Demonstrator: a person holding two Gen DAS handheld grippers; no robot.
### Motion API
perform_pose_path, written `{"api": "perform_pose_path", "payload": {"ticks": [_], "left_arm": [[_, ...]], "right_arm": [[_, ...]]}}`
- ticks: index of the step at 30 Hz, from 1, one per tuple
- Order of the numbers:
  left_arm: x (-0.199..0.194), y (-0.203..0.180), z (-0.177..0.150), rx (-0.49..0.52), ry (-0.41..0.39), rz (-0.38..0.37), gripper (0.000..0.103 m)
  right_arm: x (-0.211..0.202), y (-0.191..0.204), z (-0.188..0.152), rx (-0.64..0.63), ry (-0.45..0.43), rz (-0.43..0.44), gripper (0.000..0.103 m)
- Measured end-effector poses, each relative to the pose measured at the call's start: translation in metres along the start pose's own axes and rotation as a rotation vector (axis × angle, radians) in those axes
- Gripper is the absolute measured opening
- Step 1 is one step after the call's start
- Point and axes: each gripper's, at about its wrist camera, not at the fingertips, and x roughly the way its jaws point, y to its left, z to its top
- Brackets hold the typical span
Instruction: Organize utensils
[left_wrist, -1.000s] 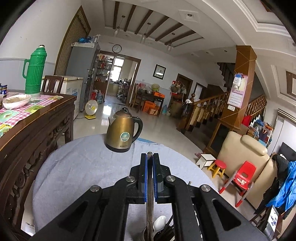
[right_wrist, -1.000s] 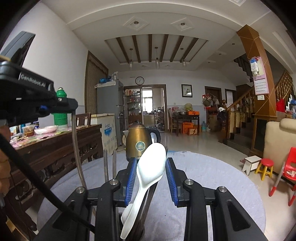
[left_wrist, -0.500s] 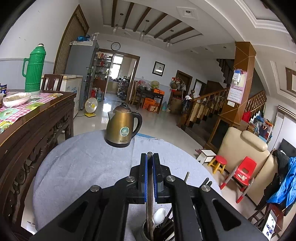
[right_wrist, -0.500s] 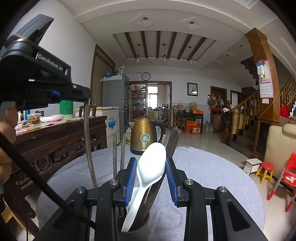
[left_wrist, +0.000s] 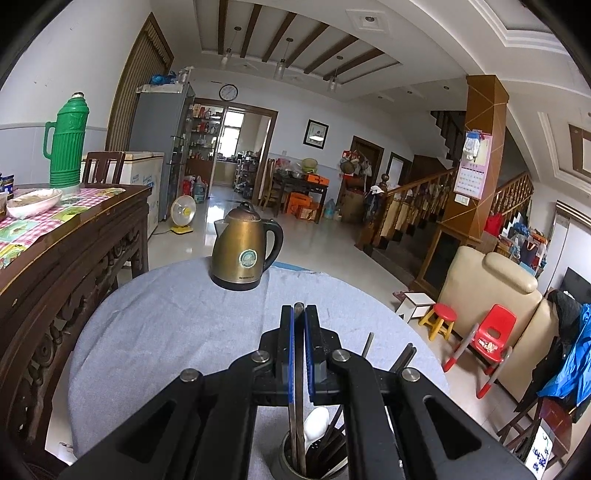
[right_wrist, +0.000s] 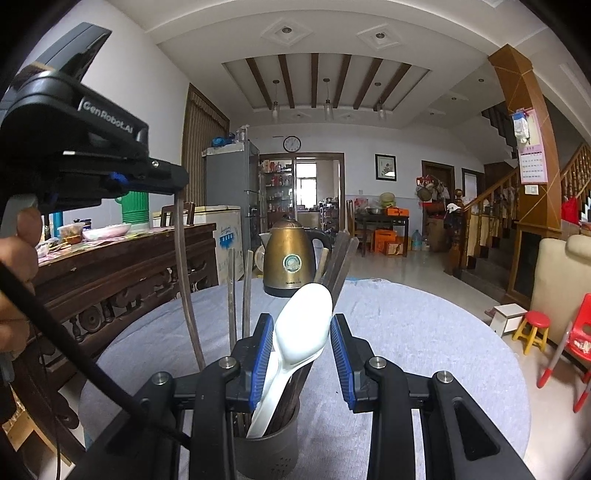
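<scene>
From the left wrist, the left gripper (left_wrist: 299, 347) is pinched tight on a thin dark chopstick (left_wrist: 297, 413), its jaws closed to the width of that stick. The stick runs straight down into the holder (left_wrist: 286, 461) at the bottom edge, which also holds a white spoon (left_wrist: 316, 424) and more dark sticks. The gripper's own arms hide most of the holder. Farther back on the grey tablecloth (left_wrist: 166, 332) stands a brass kettle (left_wrist: 243, 251), well apart. A carved wooden sideboard (left_wrist: 74, 258) to the left carries a green flask (left_wrist: 66, 147) and a bowl (left_wrist: 33, 203).

From the right wrist, the right gripper (right_wrist: 302, 350) stands open, its blue pads on either side of the white spoon (right_wrist: 303, 328); the left pad seems to touch the handle, though I cannot tell for sure. The spoon leans in the holder (right_wrist: 273, 450) among upright chopsticks (right_wrist: 236, 295). The left gripper (right_wrist: 162, 181) comes in from the upper left, holding its chopstick (right_wrist: 186, 280) above the holder. The kettle (right_wrist: 291, 254) stands behind.
</scene>
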Motion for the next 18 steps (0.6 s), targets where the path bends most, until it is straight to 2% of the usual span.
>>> {"api": "perform_pose_path", "payload": {"ticks": [18], "left_arm": [[0.005, -0.006, -0.017, 0.031, 0.048, 0.027, 0.005]], "right_arm": [[0.003, -0.011, -0.001, 0.036, 0.037, 0.014, 0.034]]}}
